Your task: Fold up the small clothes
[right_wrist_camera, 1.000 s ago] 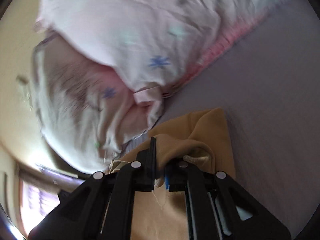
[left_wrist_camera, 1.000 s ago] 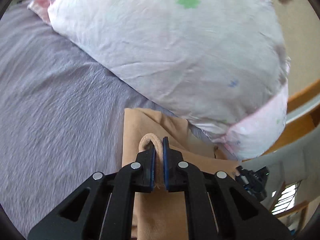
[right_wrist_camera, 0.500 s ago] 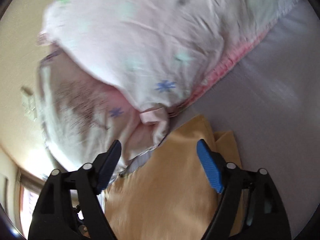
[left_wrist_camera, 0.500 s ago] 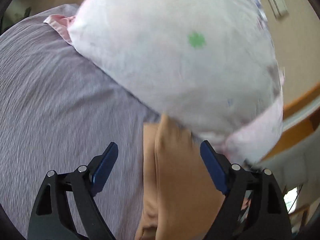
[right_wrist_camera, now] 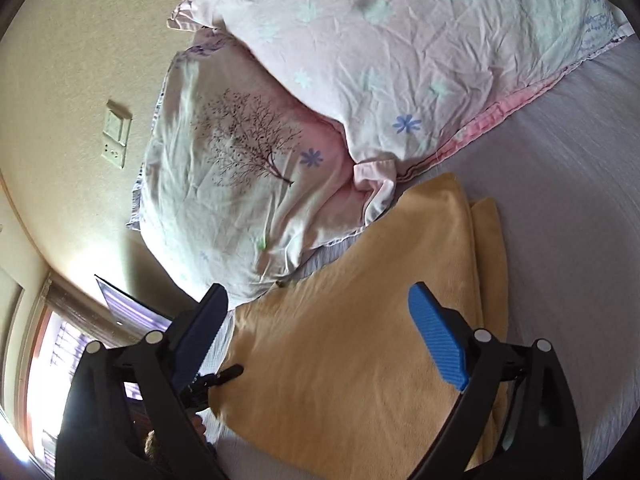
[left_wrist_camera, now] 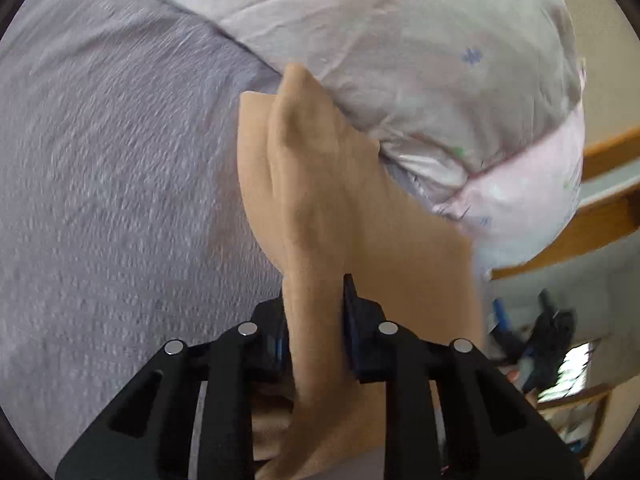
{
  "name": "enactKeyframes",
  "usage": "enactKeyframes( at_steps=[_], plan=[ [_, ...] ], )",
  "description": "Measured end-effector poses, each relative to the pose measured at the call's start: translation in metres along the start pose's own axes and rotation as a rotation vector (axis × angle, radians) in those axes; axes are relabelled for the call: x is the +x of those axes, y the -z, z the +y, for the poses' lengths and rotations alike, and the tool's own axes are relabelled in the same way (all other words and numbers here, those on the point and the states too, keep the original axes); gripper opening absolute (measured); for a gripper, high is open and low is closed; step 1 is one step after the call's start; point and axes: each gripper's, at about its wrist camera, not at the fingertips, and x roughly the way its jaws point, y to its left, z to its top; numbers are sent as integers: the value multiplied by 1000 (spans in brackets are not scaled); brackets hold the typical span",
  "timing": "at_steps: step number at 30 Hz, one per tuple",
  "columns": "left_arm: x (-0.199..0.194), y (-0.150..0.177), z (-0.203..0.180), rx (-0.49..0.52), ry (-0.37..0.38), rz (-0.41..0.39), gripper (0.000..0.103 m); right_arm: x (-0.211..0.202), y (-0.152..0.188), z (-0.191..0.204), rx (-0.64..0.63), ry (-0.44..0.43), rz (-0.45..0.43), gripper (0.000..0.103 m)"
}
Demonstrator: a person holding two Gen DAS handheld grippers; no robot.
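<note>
Left gripper (left_wrist_camera: 314,320): jaws clamped on a raised ridge of the garment (left_wrist_camera: 320,200). Right gripper (right_wrist_camera: 320,344): jaws spread wide, holding nothing, hovering over the garment (right_wrist_camera: 360,340).

Location: the garment lies on the bedsheet (right_wrist_camera: 568,200), its far end touching the pillows (right_wrist_camera: 380,52).

Progress: layered edges show along the garment's right side, so at least one fold appears done. The pinched ridge suggests another fold or a smoothing pass is left.

Count: one garment, two pillows, two grippers.
</note>
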Motion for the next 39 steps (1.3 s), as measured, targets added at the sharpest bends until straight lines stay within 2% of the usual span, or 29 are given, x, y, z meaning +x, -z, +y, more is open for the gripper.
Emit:
enactKeyframes(
  at_steps=[2,4,8,10,12,13,15,18,19,21,22,23,24,25,26,27,28,29,31,32,36,39],
  plan=[
    [-6,-2,3,-66,67,-11,17,-4,1,-2,-3,-8,2,92],
    [-14,-3,-15,-40,87,-35,17,-11,2,-3,-13,-8,-5,92],
    [-24,-6,-84,48,139,-64,17,-33,2,-8,-18,-12,-55,92],
    [-12,-2,-137,131,154,-51,17,-45,3,-13,-8,-3,-87,92],
    [12,10,-181,215,156,-14,17,-57,5,-21,17,6,-115,92],
    [35,22,-211,272,164,26,17,-61,6,-26,29,10,-123,92],
    [75,44,-245,332,185,102,17,-70,7,-37,57,27,-142,92],
    [156,83,-281,386,182,275,18,-76,9,-52,101,60,-147,92],
    [171,90,-284,385,177,316,18,-77,9,-56,111,67,-138,92],
    [188,102,-281,339,270,426,18,-83,8,-58,105,78,-120,92],
    [179,104,-278,325,343,447,18,-86,7,-56,87,83,-112,92],
    [167,103,-277,335,368,427,26,-89,5,-53,60,90,-106,92],
    [150,100,-274,358,387,382,38,-90,4,-51,43,91,-99,92],
    [122,95,-269,390,386,297,71,-90,2,-48,31,85,-85,92],
    [107,93,-265,404,373,233,88,-88,1,-45,17,78,-49,92],
    [89,91,-259,428,346,161,88,-85,1,-43,6,87,-25,92],
    [76,91,-255,462,320,125,88,-82,0,-42,-7,113,0,92],
    [64,91,-247,491,271,95,88,-78,0,-42,-12,134,23,92],
    [61,87,-235,486,183,62,88,-67,1,-50,21,139,83,92],
    [68,81,-223,458,133,75,88,-59,3,-56,59,119,124,92],
    [102,69,-192,360,29,174,88,-33,10,-69,120,85,229,92],
    [131,74,-183,327,34,253,88,-21,13,-74,144,41,254,92]
  ],
)
